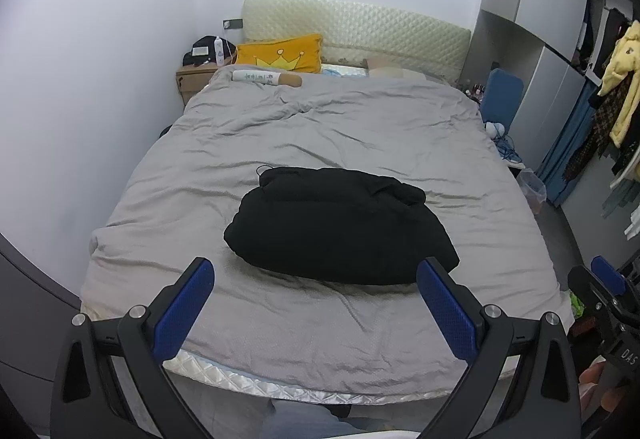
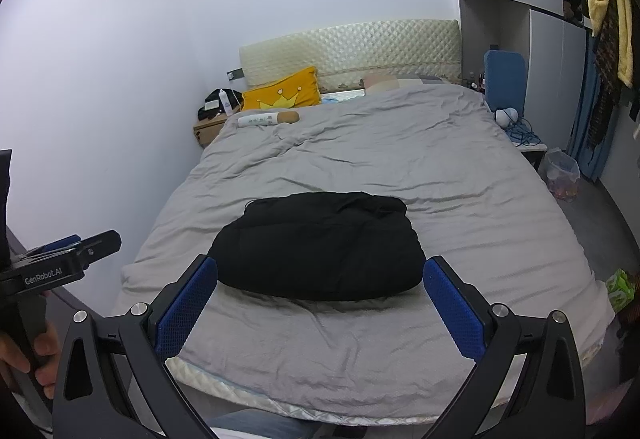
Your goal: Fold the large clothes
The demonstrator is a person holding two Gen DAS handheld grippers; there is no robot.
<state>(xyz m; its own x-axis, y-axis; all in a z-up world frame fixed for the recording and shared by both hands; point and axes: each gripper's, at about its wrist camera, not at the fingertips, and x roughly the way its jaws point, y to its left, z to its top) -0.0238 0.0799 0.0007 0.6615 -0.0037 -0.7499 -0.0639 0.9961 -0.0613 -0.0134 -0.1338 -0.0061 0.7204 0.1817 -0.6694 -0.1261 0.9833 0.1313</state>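
Note:
A black padded garment (image 1: 336,225) lies in a compact, bundled heap on the grey bedcover (image 1: 320,127), near the foot of the bed. It also shows in the right wrist view (image 2: 320,247). My left gripper (image 1: 316,271) is open and empty, held in the air above the foot of the bed, short of the garment. My right gripper (image 2: 320,271) is open and empty too, at a similar height and distance. The right gripper shows at the right edge of the left wrist view (image 1: 608,279), and the left gripper at the left edge of the right wrist view (image 2: 68,251).
A yellow crown pillow (image 1: 280,53), a rolled cylinder pillow (image 1: 266,77) and a quilted headboard (image 1: 356,27) are at the far end. A nightstand (image 1: 194,77) stands far left. Wardrobe, hanging clothes (image 1: 618,79) and a bin (image 1: 532,189) are right of the bed.

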